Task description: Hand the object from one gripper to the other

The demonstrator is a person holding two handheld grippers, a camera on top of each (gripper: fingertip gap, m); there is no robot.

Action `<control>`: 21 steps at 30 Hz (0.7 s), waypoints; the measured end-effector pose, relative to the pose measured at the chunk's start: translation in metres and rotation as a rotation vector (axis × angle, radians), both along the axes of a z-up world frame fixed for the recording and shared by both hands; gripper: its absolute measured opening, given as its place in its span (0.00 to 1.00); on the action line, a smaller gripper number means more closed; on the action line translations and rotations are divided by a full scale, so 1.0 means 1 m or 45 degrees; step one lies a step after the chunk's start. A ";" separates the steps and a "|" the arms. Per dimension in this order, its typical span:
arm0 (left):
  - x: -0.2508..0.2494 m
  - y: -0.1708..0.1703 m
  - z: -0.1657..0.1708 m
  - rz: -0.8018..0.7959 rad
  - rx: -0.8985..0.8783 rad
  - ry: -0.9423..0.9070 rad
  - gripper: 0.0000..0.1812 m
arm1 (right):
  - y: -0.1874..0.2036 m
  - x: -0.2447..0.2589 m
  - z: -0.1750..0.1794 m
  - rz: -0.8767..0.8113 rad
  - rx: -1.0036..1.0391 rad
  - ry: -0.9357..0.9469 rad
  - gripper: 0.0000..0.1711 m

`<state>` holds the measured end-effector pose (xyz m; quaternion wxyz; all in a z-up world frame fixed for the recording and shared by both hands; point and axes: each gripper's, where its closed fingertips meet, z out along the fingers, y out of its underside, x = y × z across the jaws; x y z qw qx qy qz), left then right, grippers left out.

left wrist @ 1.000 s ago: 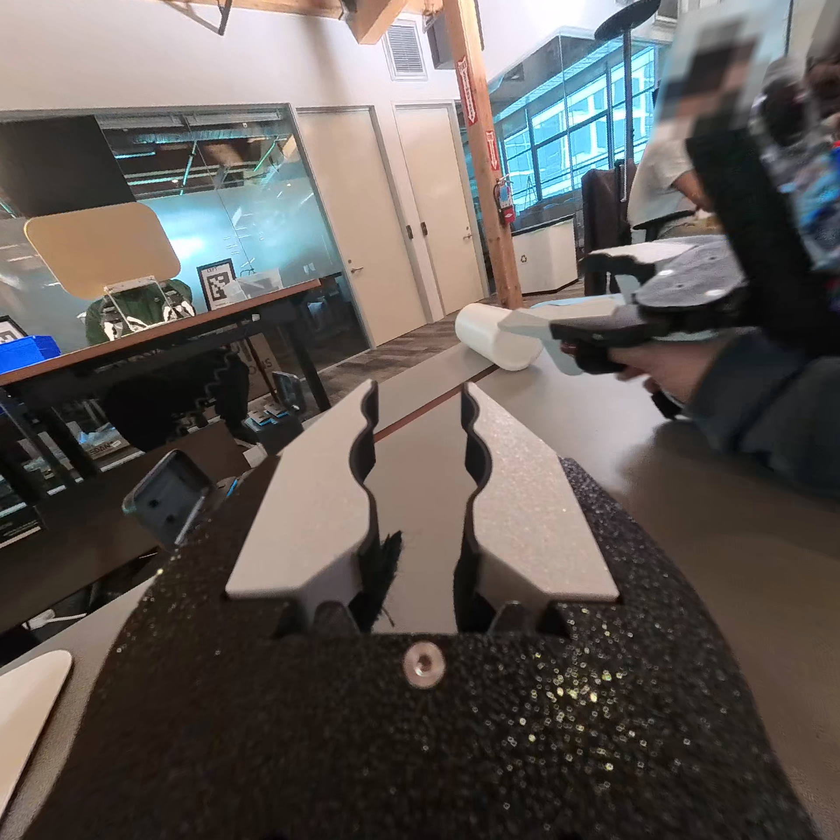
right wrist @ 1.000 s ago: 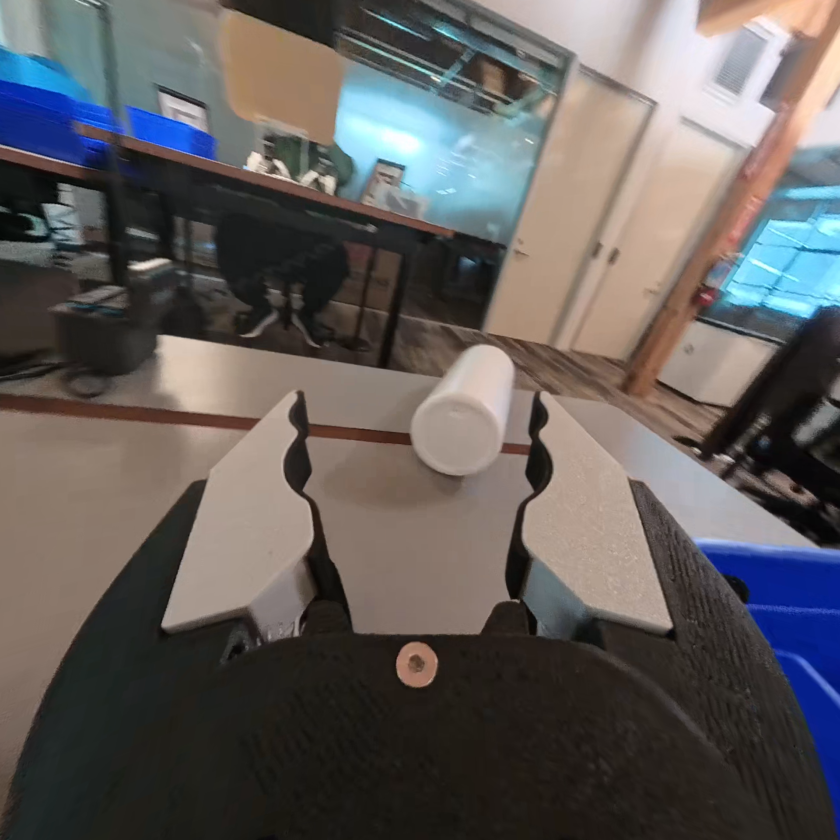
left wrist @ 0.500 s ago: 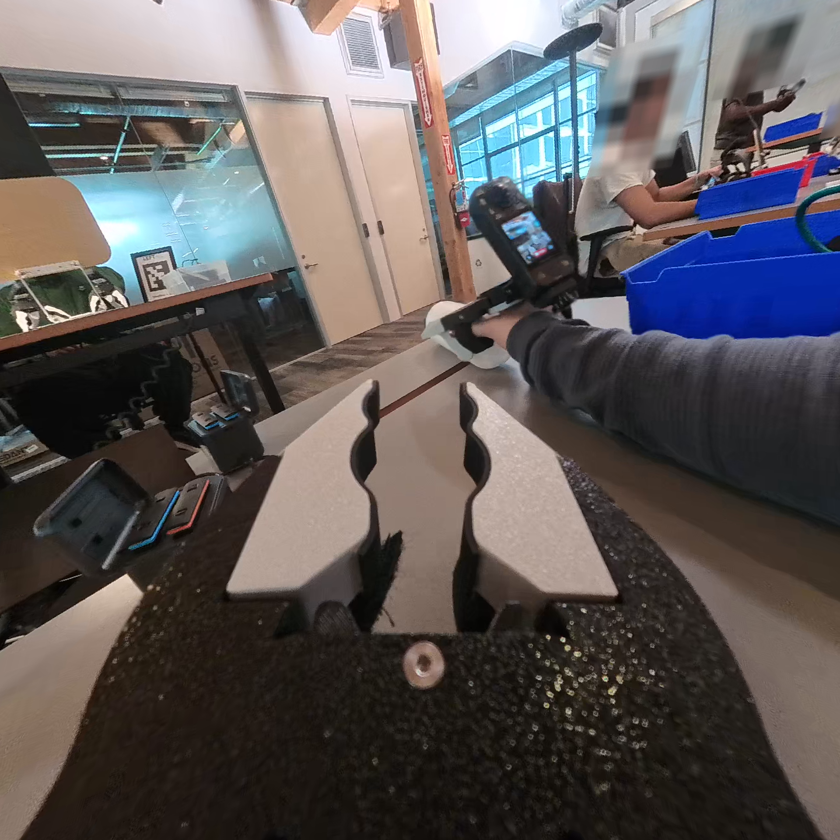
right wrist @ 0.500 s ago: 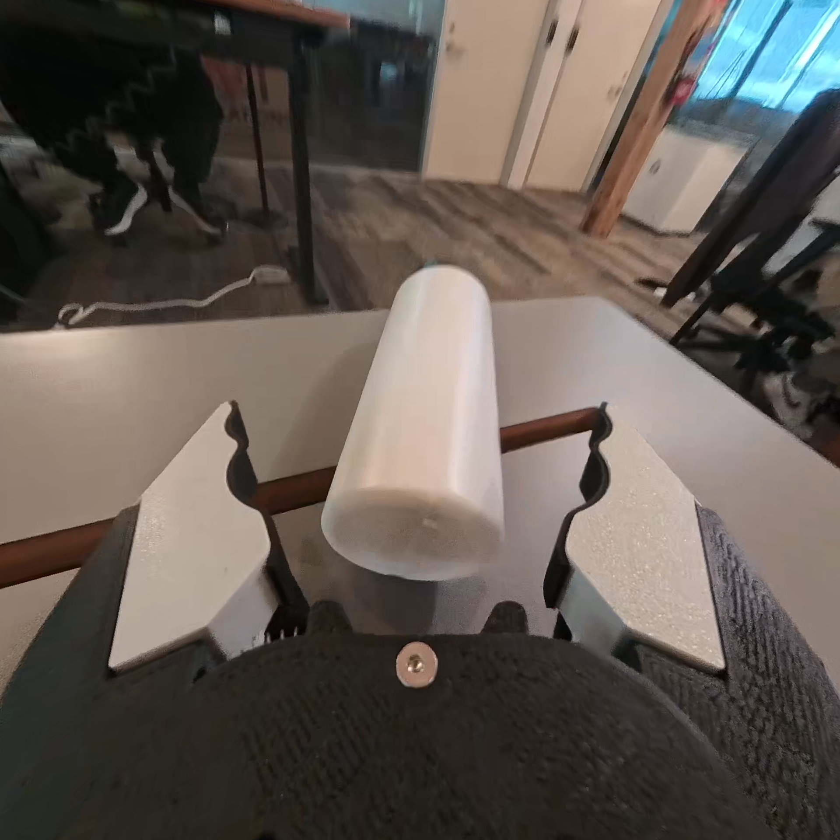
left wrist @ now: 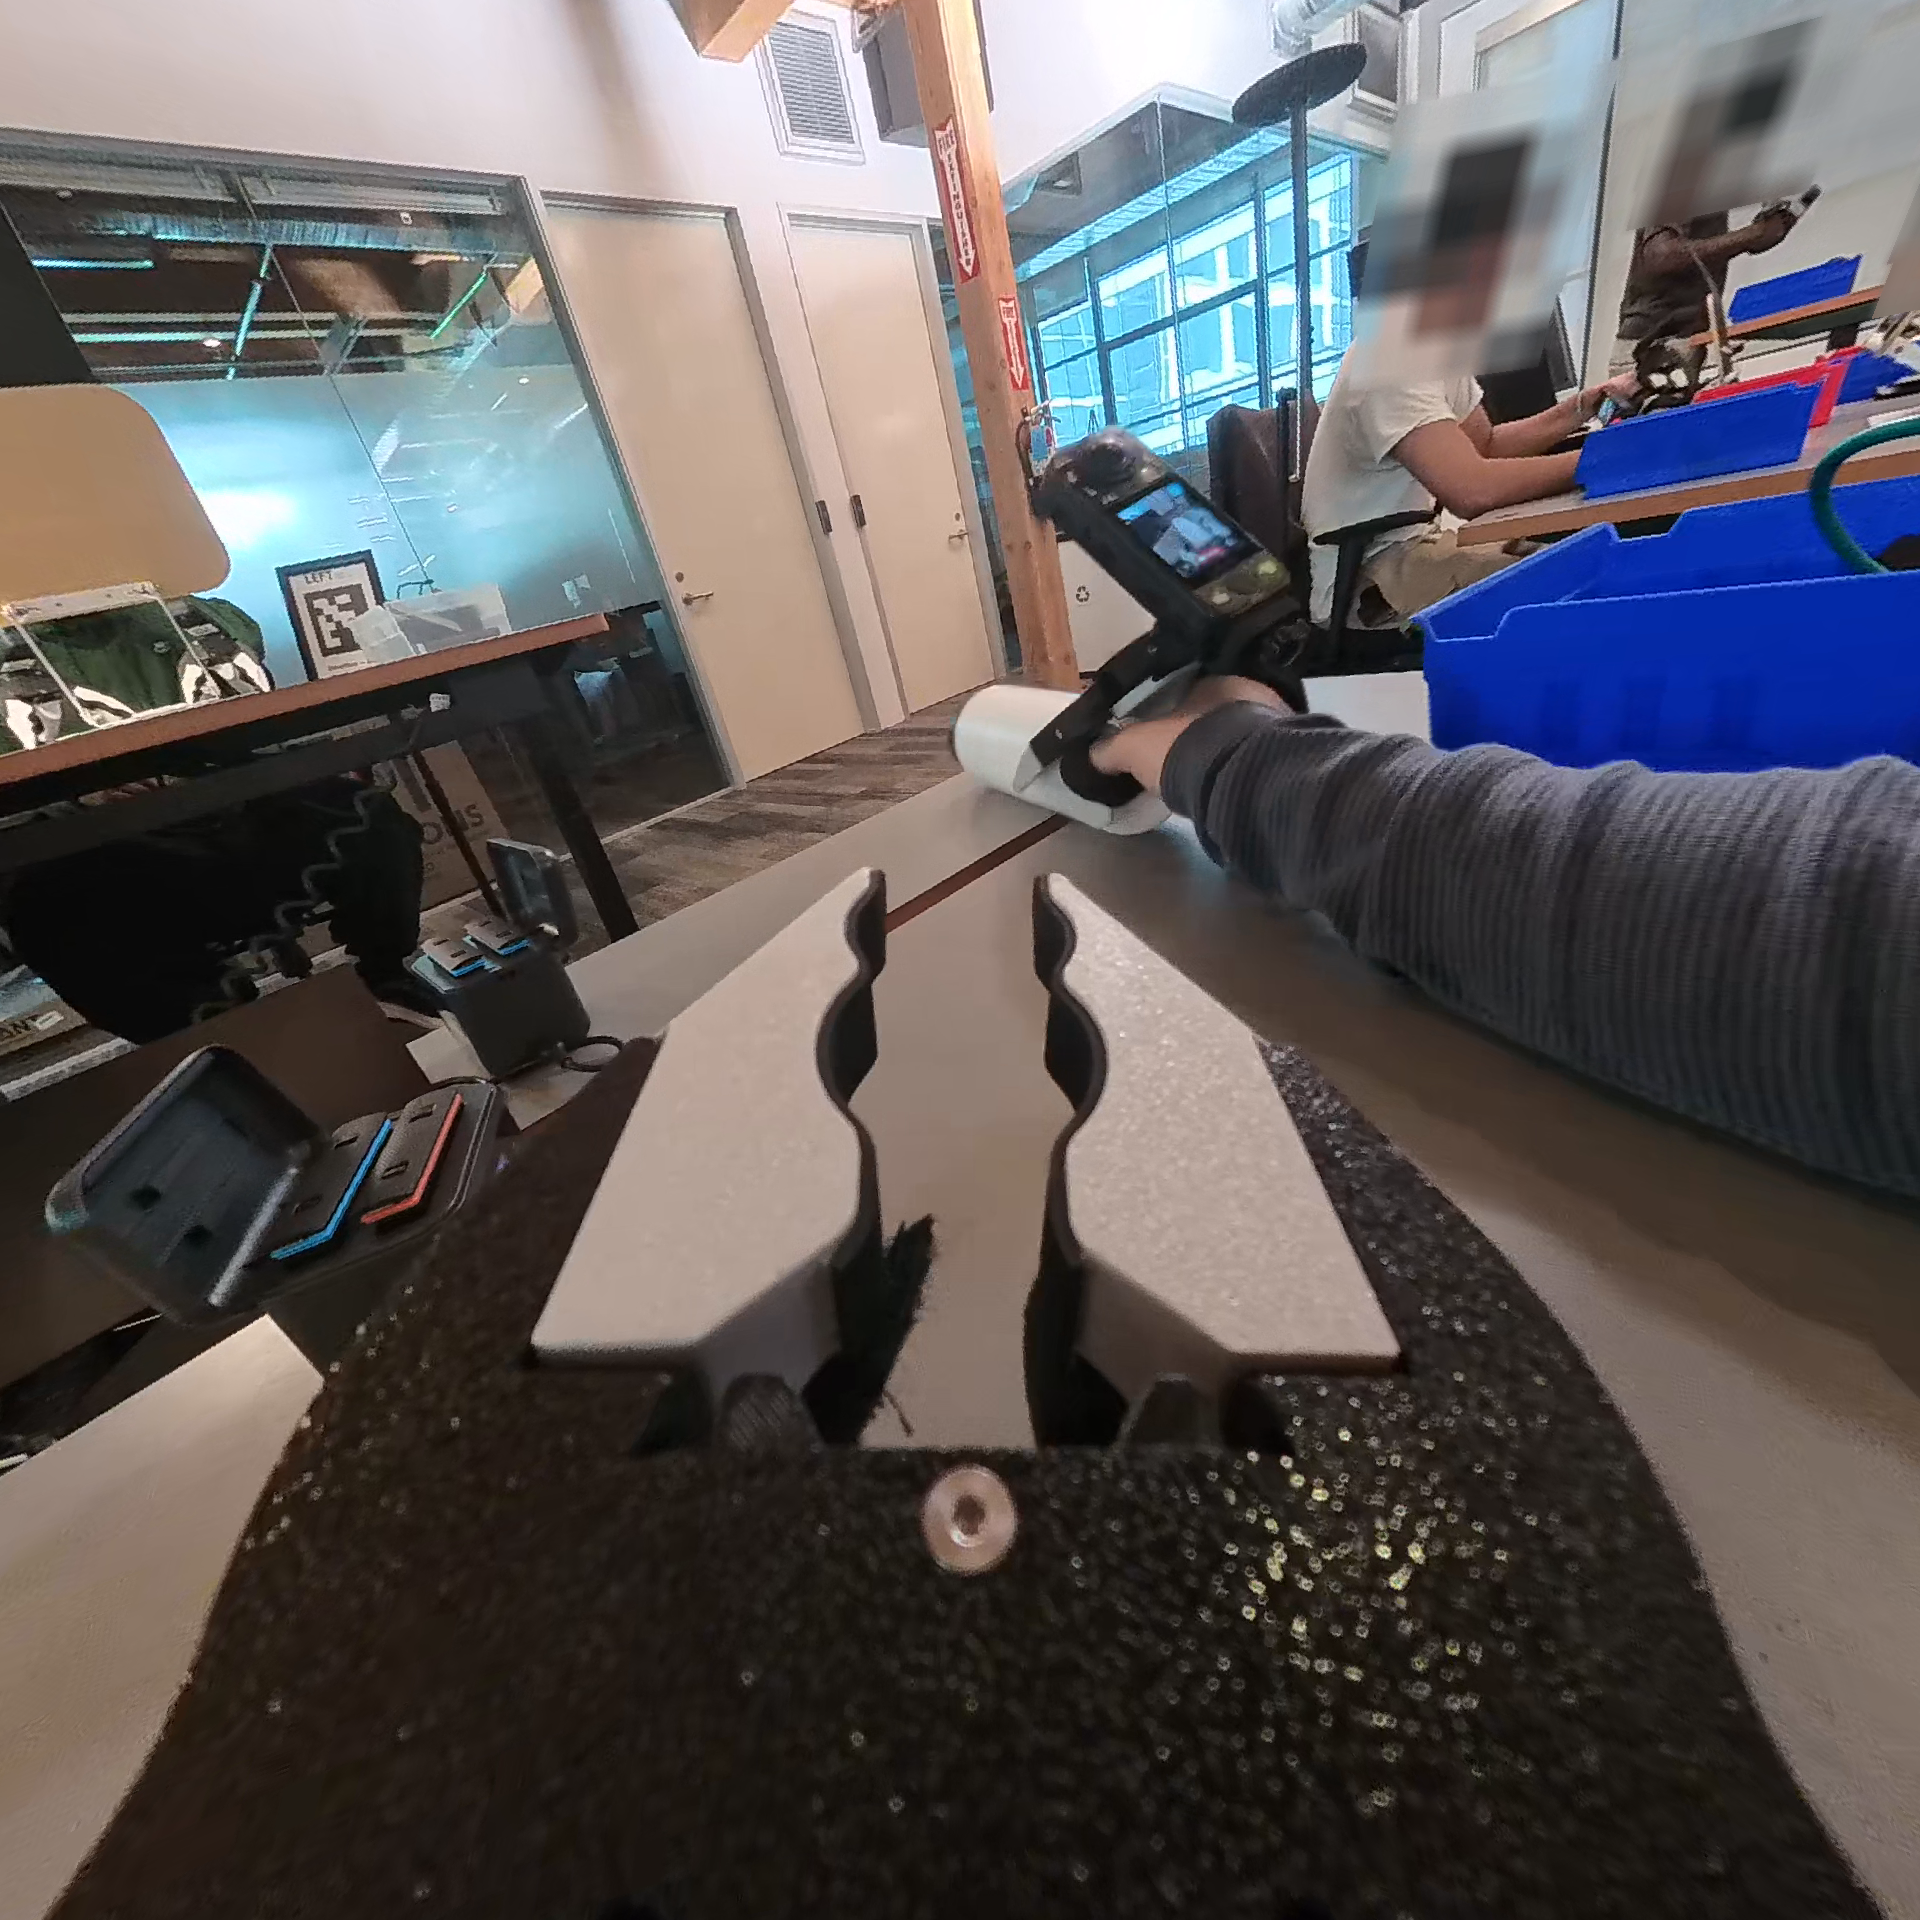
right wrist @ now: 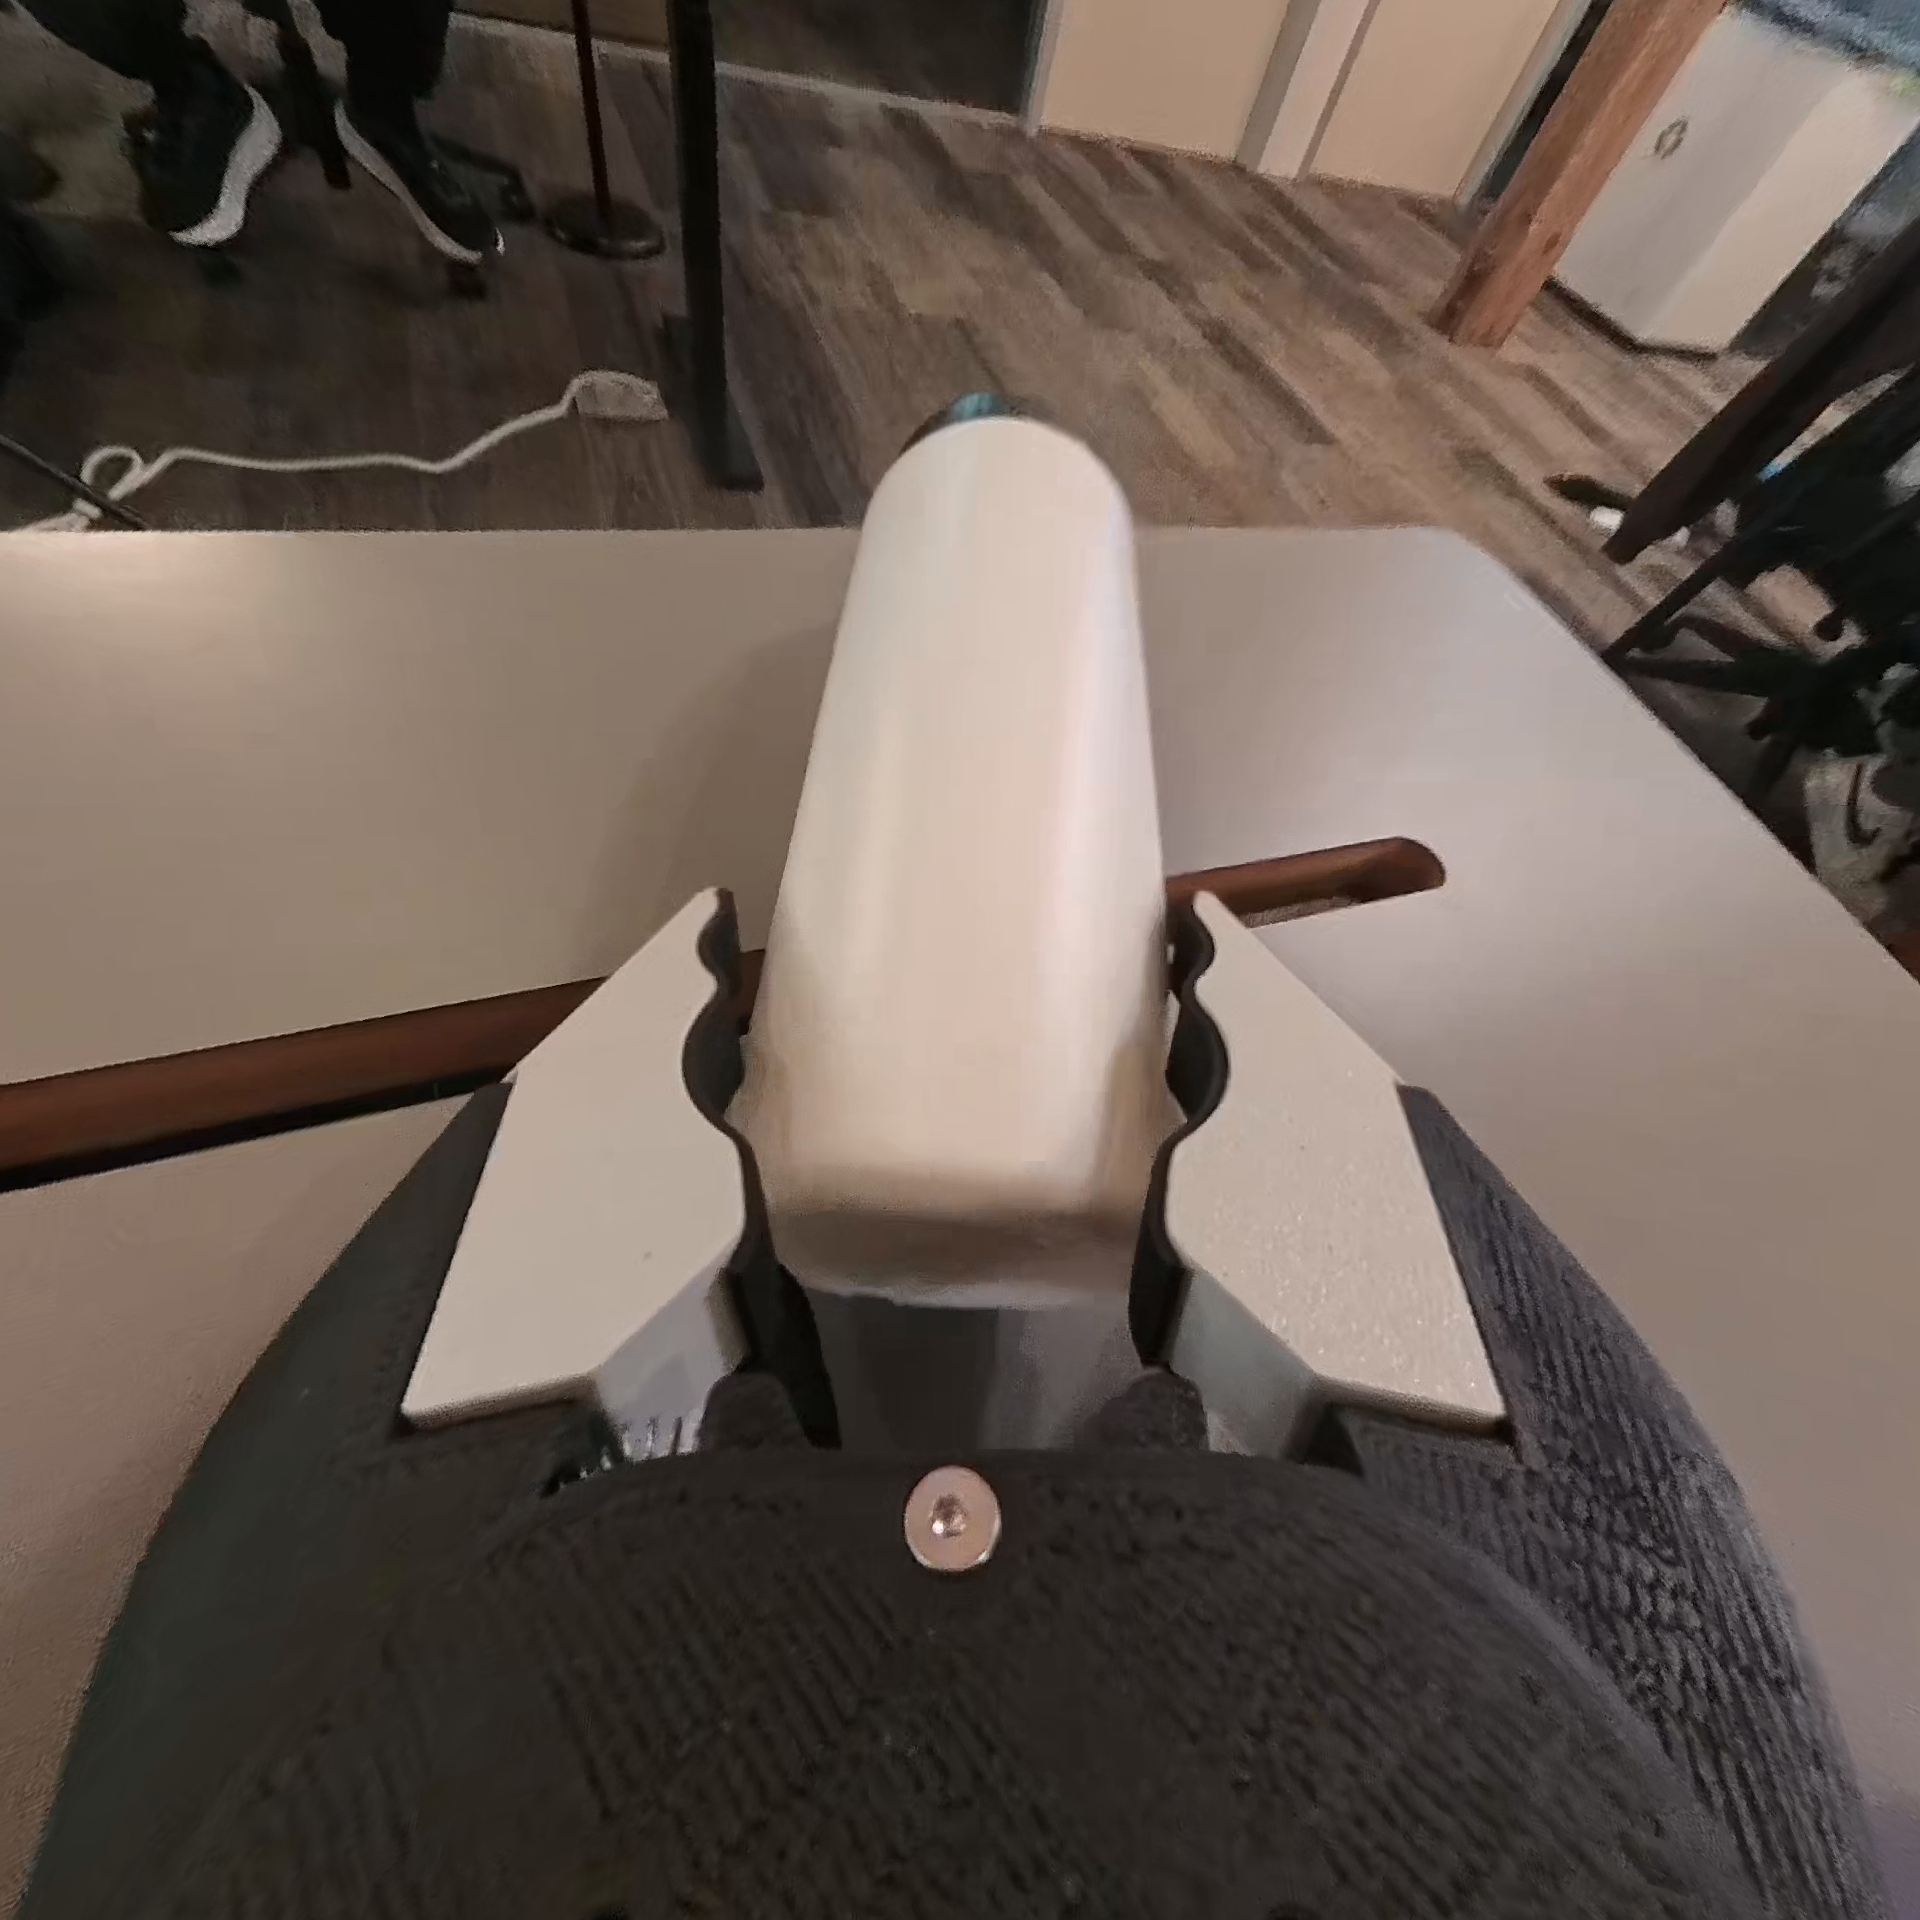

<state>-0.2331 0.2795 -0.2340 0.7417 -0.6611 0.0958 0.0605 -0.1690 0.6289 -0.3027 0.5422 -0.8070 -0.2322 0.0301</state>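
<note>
Closing in since a second ago, the right claw (right wrist: 956, 1039) now has its jaws pressed on the near end of the smooth white plastic cylinder (right wrist: 971, 831), which lies on the grey counter (right wrist: 364, 727) near its far edge. Left claw (left wrist: 958, 935) waits part-open and empty, well back. Pickup looks secured; lift and handover are still ahead.

The left tool (left wrist: 958, 914) sits low over the grey desk (left wrist: 1558, 1299), its fingers parted with nothing between them. At one o'clock, the right tool (left wrist: 1049, 753) reaches onto a white cylinder (left wrist: 997, 732) lying on the desk, with a blue bin (left wrist: 1662, 665) at two o'clock.
</note>
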 end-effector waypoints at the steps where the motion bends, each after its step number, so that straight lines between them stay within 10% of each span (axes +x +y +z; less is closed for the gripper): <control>1: 0.000 0.000 0.000 -0.001 0.001 0.005 0.13 | -0.005 0.000 0.005 0.005 0.045 -0.006 0.44; 15: 0.000 -0.002 0.003 0.002 0.019 0.001 0.13 | -0.115 -0.002 0.039 0.244 0.108 0.006 0.35; 21: 0.000 -0.002 0.003 -0.003 0.023 0.001 0.12 | -0.092 -0.051 0.085 0.440 -0.217 0.164 0.72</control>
